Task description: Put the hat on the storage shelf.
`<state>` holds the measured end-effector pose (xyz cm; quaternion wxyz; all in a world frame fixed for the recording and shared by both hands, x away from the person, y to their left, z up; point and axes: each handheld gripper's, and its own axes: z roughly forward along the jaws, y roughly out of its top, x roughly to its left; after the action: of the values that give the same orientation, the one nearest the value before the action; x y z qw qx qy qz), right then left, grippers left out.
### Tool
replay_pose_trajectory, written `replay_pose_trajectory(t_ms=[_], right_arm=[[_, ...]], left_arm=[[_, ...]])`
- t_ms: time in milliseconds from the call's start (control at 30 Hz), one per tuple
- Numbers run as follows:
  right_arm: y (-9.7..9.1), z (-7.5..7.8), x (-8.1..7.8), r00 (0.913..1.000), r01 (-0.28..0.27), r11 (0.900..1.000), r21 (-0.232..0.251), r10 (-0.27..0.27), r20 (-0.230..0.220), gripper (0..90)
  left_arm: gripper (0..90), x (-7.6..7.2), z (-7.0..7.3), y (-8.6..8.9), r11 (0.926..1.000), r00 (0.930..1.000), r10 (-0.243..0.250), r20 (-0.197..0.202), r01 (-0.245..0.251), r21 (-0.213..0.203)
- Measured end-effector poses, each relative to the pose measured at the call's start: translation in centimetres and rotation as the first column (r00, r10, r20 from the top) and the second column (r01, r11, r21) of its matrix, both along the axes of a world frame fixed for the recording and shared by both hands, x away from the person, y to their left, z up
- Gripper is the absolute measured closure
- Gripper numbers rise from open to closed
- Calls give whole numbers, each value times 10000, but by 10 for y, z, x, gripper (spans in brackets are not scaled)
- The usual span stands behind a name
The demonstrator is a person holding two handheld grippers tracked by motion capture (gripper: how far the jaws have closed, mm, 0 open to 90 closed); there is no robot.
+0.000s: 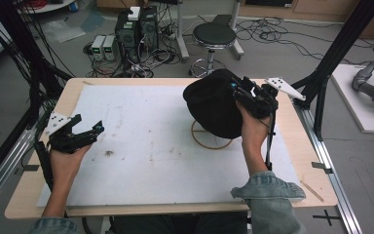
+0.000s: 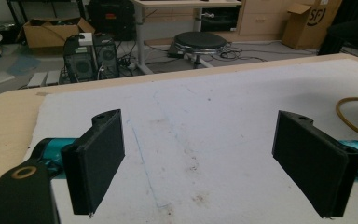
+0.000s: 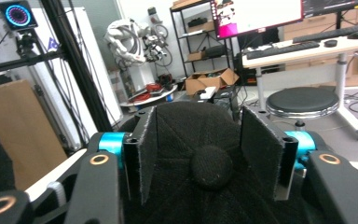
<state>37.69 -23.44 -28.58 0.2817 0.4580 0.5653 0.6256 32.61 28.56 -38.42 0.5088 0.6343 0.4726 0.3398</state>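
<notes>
the right gripper [image 1: 251, 95] pinches the black cap [image 1: 213, 103] at its crown, held up over the wooden ring [image 1: 209, 141] just below it, while the left gripper [image 1: 82, 132], jaws spread and empty, sits well apart to the cap's left.
</notes>
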Motion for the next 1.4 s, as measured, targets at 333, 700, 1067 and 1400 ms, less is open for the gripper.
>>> replay_pose_trajectory(t_ms=[333, 700, 1067, 1400], right_arm=[[-4, 1, -1, 10000, 19, 10000, 70, -19, 9, 345], [-18, 7, -14, 9985, 413, 9989, -208, -406, 365, 283], [-44, -1, -38, 9913, 1254, 9866, -1040, -1203, 538, 210], [-65, -18, -61, 9859, 1650, 9778, -1288, -1597, 509, 152]], left_arm=[[171, -1, 1, 1, 10000, 10000, -4, 40, 4, -54], [171, -1, 2, 1, 10000, 10000, 3, 56, -2, -74], [171, 1, 2, -2, 10000, 10000, -34, 41, 34, -32], [171, 1, 3, -1, 10000, 10000, -9, 58, 9, -39]])
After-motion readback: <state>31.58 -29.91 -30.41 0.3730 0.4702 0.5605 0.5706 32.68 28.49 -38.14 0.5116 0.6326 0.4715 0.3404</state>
